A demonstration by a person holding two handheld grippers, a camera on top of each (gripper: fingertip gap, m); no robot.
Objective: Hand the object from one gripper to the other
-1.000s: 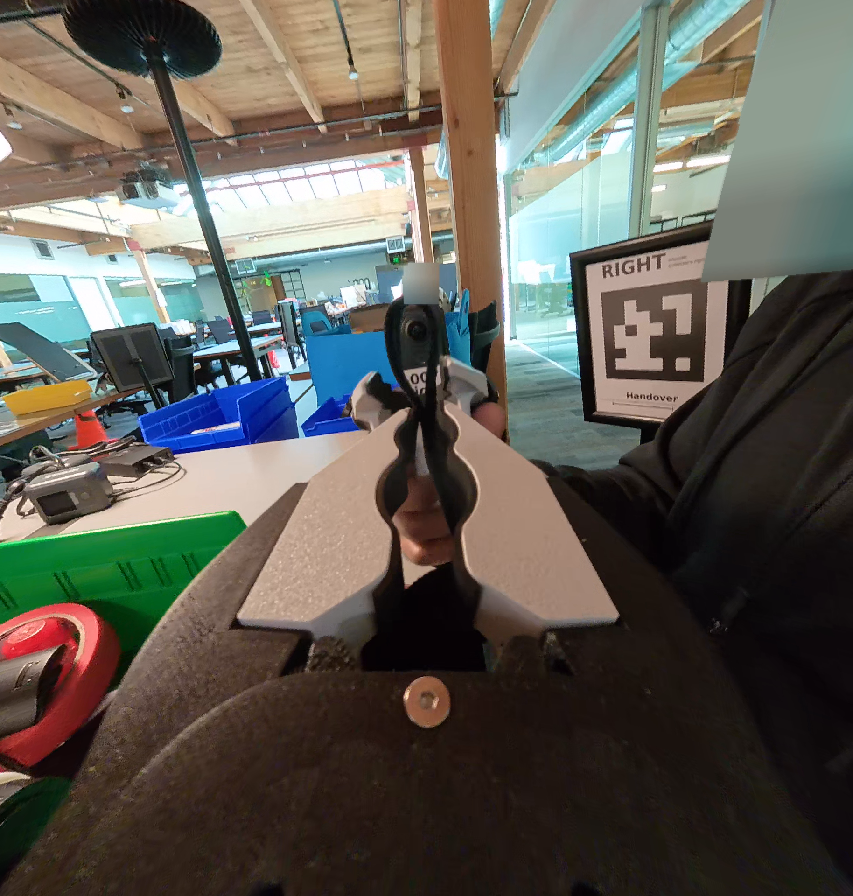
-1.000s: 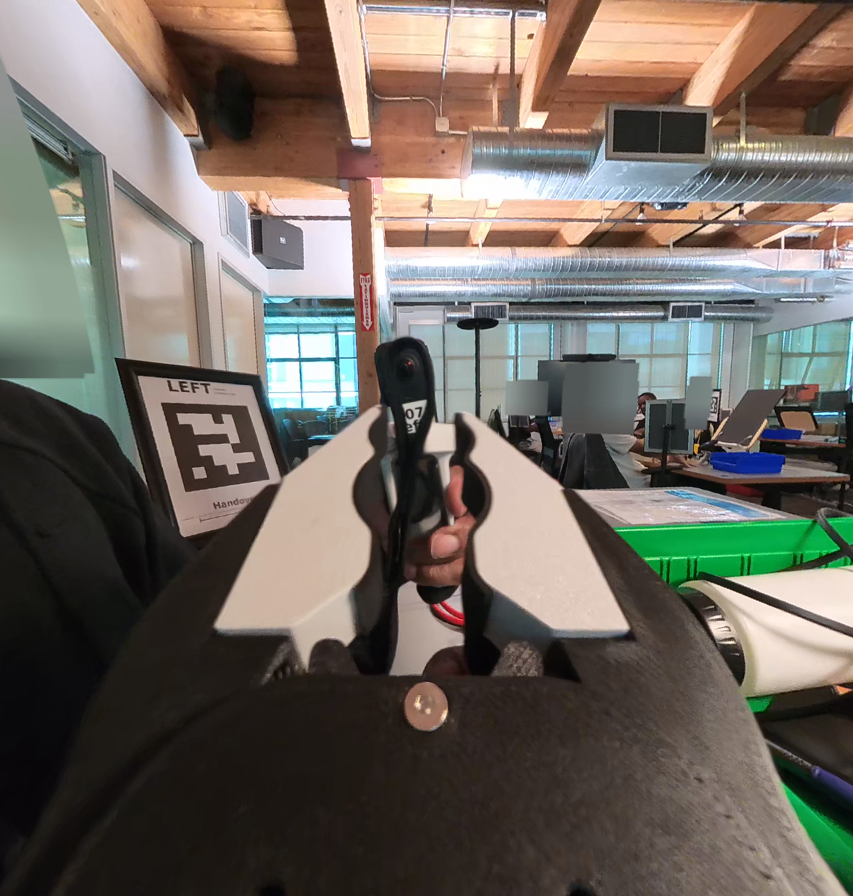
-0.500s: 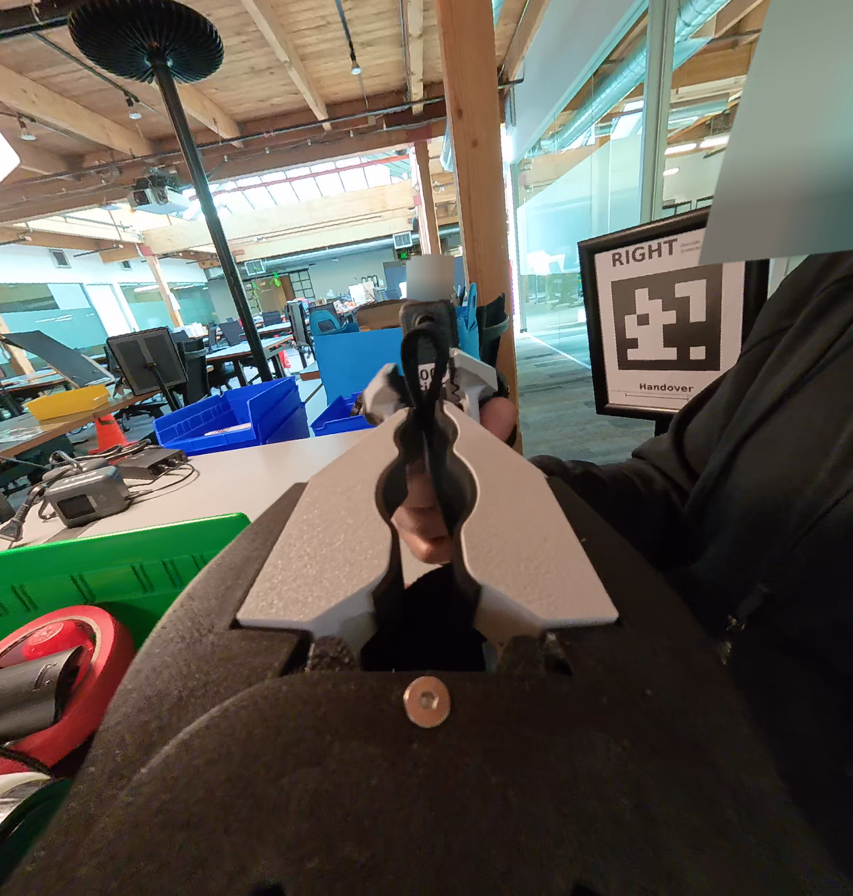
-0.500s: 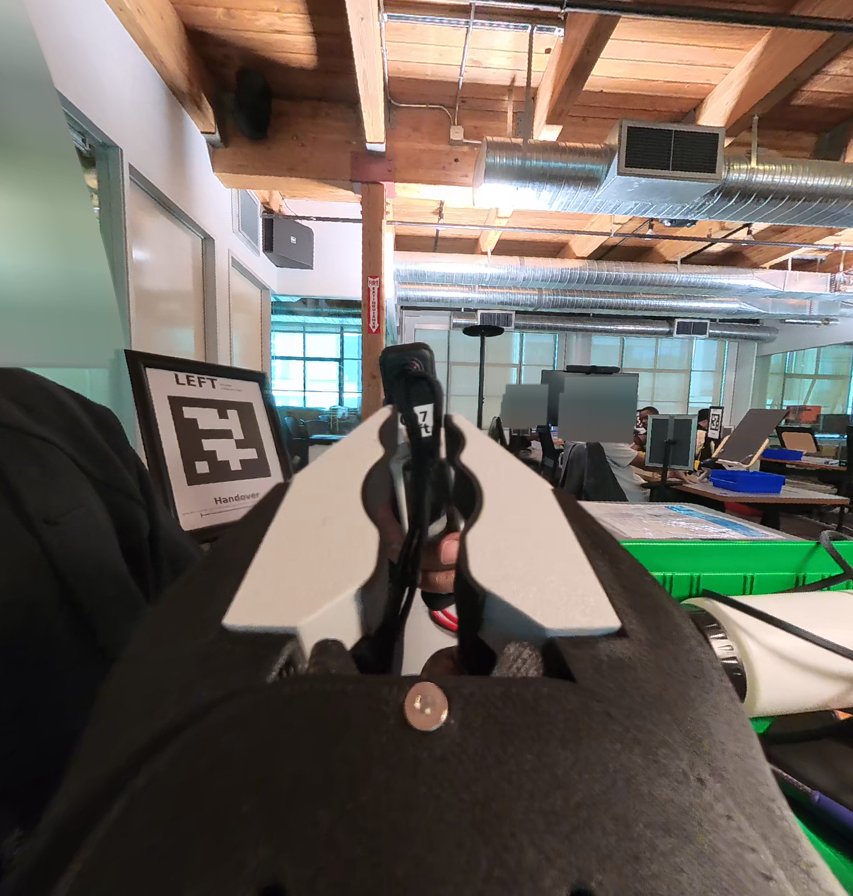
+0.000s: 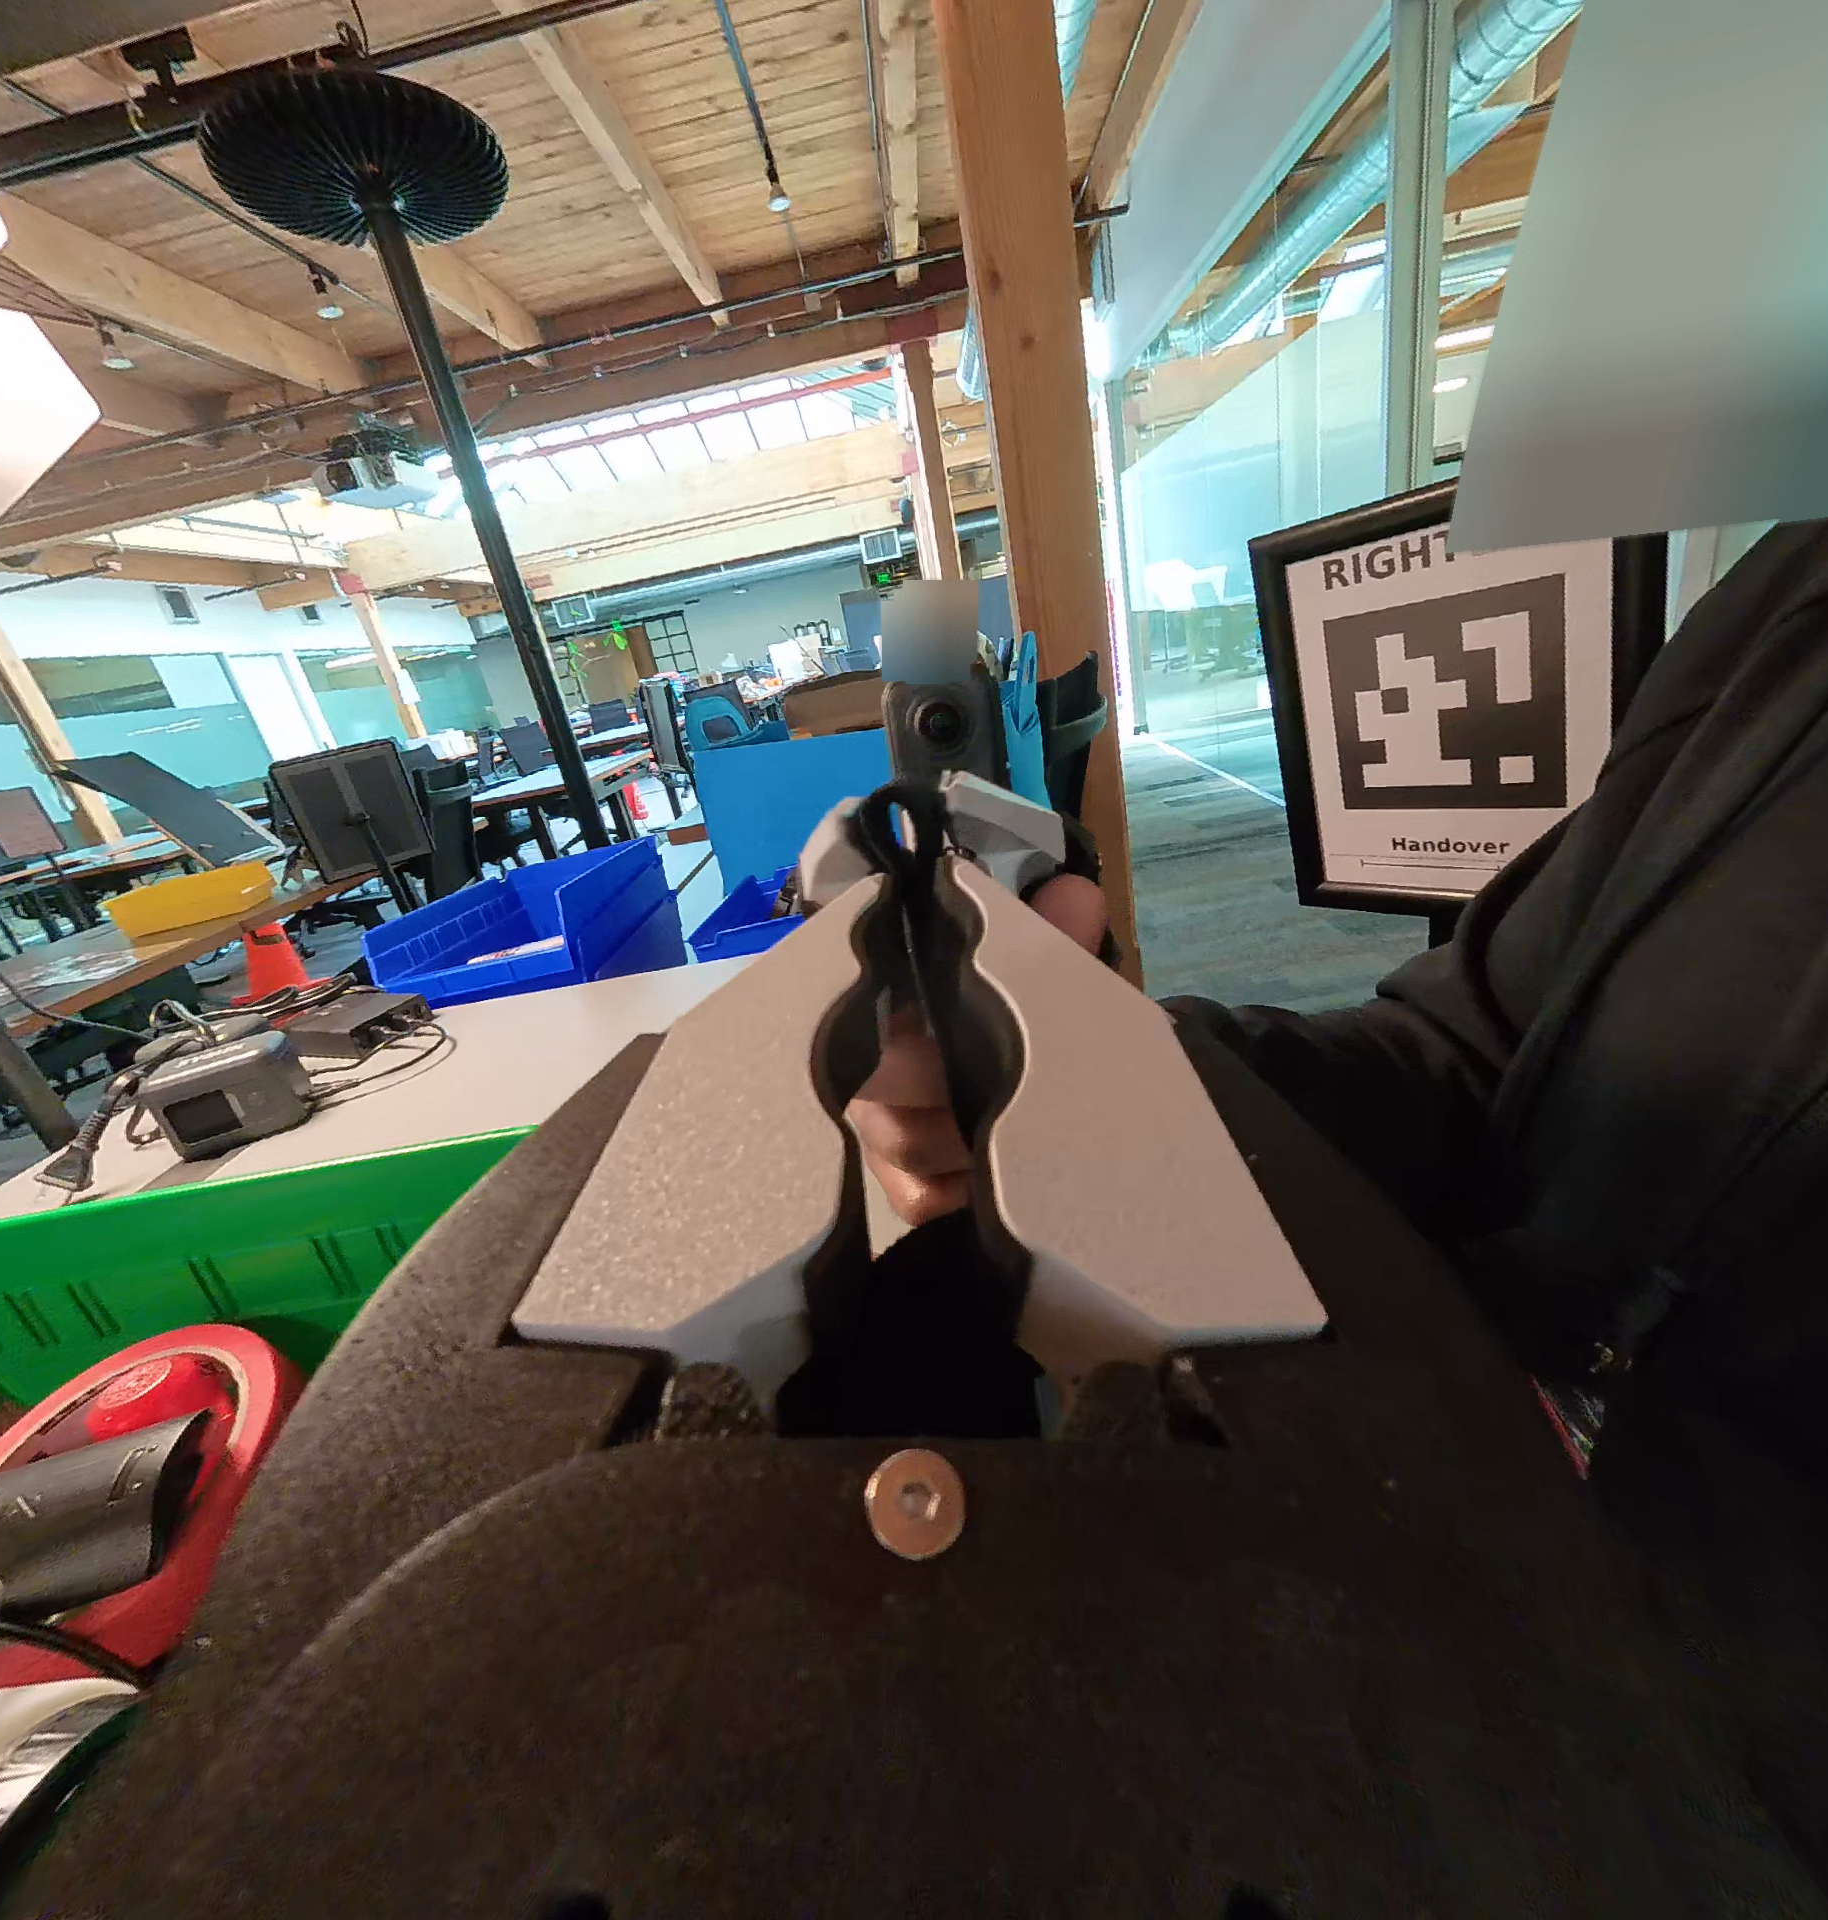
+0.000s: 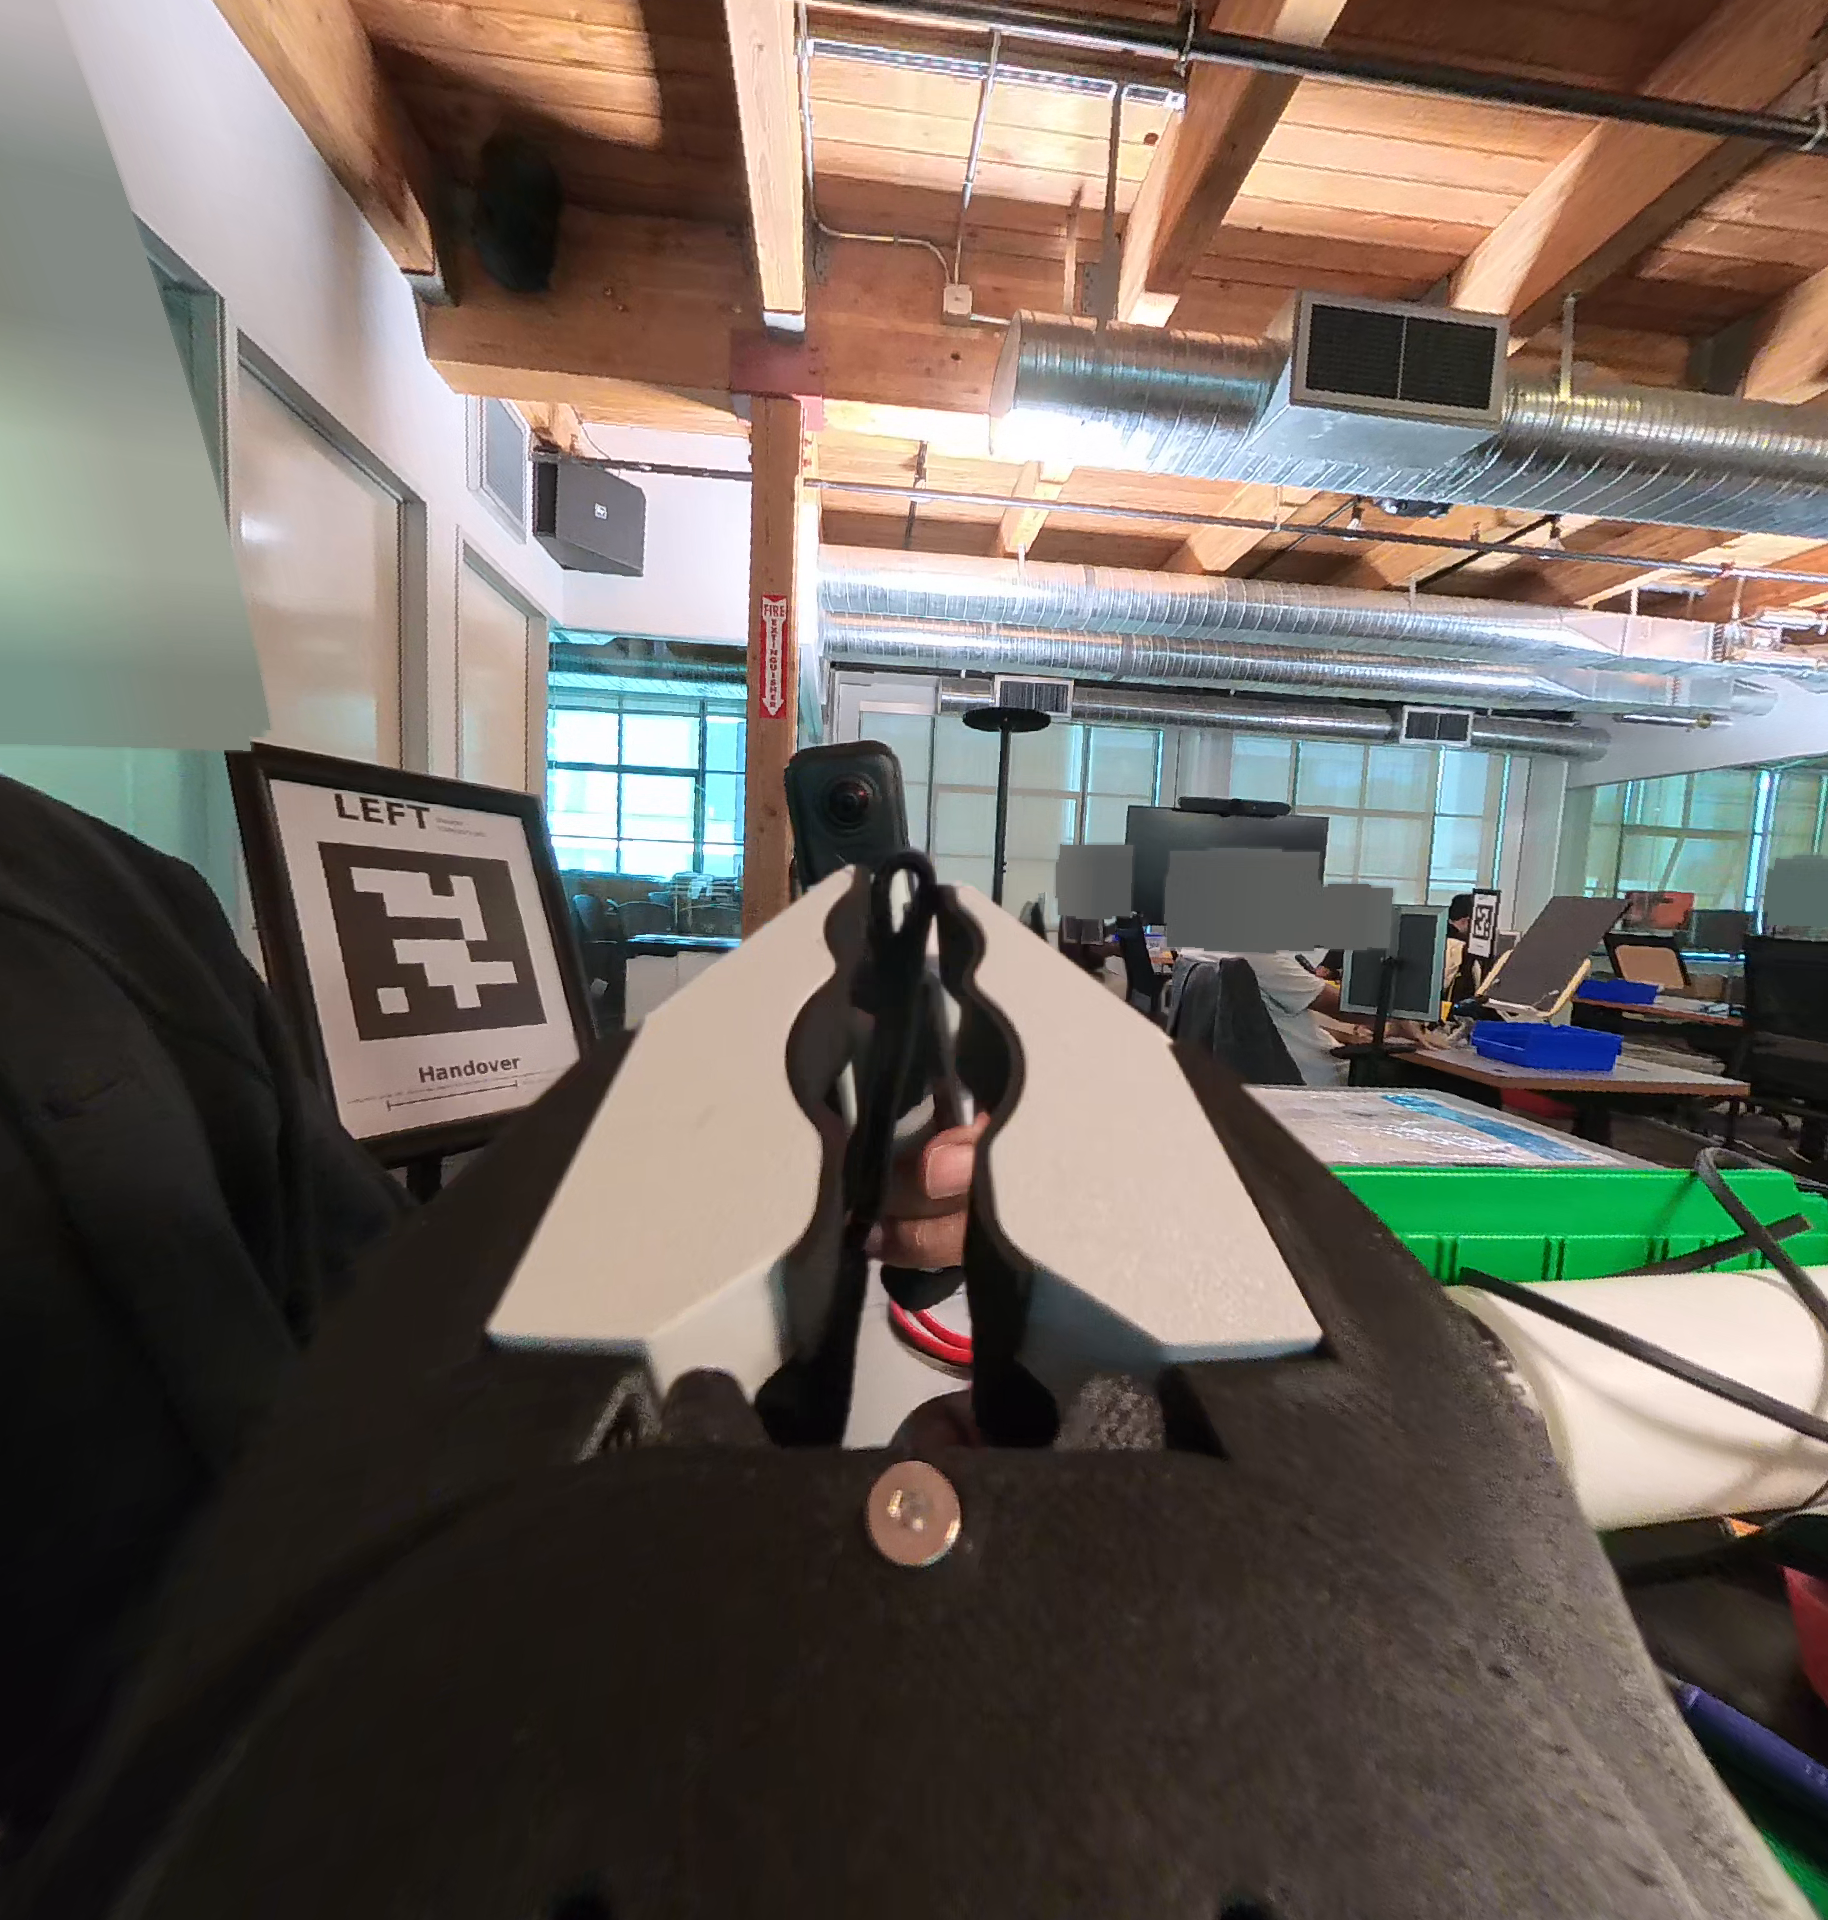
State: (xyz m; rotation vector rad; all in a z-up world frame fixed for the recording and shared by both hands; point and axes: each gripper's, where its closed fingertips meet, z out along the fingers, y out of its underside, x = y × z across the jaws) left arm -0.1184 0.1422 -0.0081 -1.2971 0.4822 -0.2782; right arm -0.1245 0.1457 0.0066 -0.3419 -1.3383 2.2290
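Left wrist view: left gripper (image 5: pixel 915 883) jaws closed on black cord (image 5: pixel 920 935), frame centre | right gripper (image 6: pixel 905 914) likewise clamped on cord | release pending.

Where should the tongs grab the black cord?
Probably the two straight strands of the black cord just under its top loop, pinched from the sides with the right tongs coming along its length: the strands lie thin and close together, while the loop gapes open.
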